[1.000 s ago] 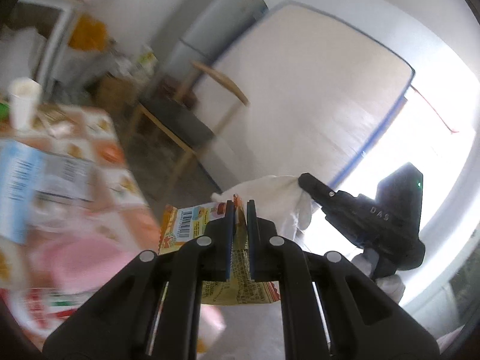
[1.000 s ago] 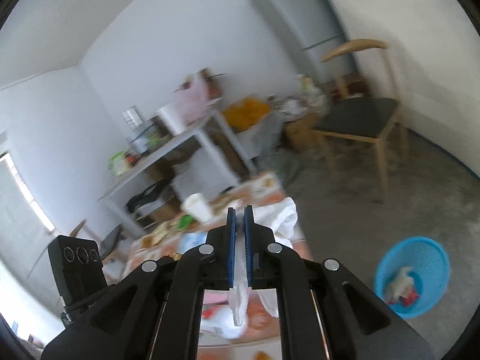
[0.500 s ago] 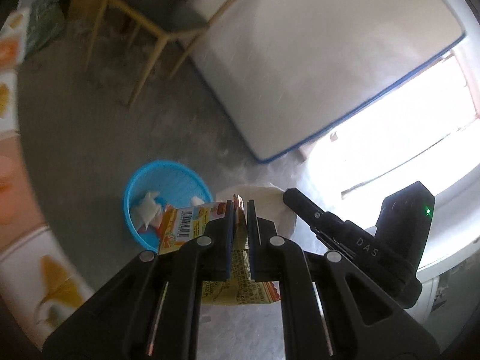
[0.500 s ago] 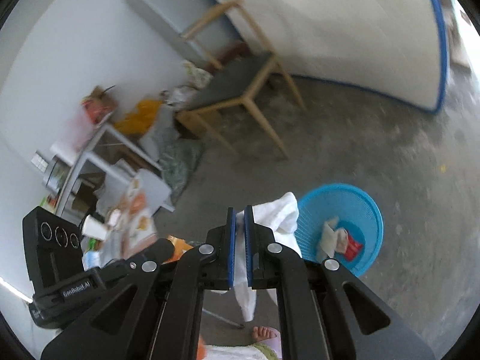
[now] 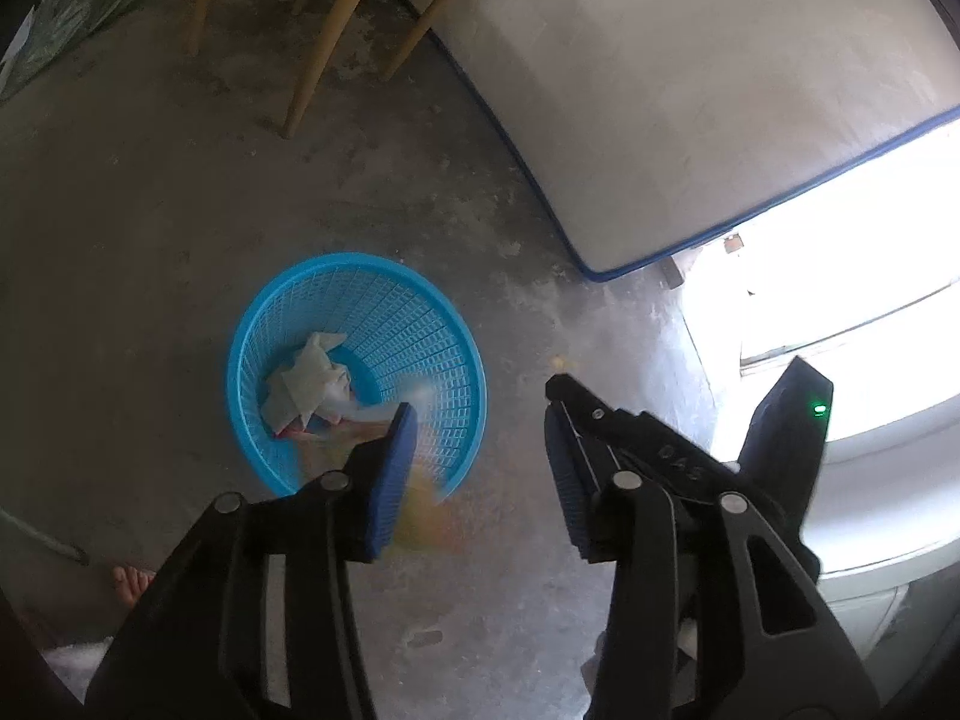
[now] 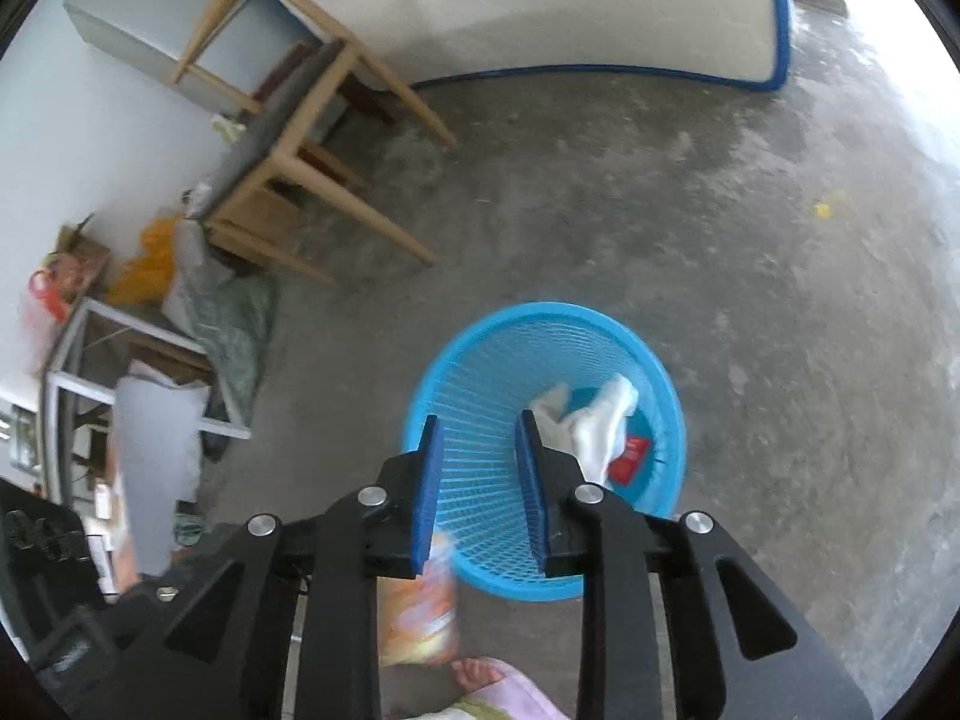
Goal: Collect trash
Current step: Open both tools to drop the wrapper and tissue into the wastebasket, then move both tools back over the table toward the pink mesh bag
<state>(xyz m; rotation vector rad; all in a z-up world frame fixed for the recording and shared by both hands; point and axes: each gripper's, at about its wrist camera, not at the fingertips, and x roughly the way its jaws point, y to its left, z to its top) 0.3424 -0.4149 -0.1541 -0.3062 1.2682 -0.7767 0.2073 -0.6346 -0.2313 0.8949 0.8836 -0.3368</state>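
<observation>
Spread, just opened, nothing pinched: left gripper and right gripper, both tilted steeply down over blue basket. Blurred orange wrapper mid-air at basket's 7 o'clock rim. White tissue inside with red scrap. Bare concrete floor all round; wooden chair off toward 11.

chair wooden, grey seat | mattress leaning, blue-edged | fridge grey
</observation>
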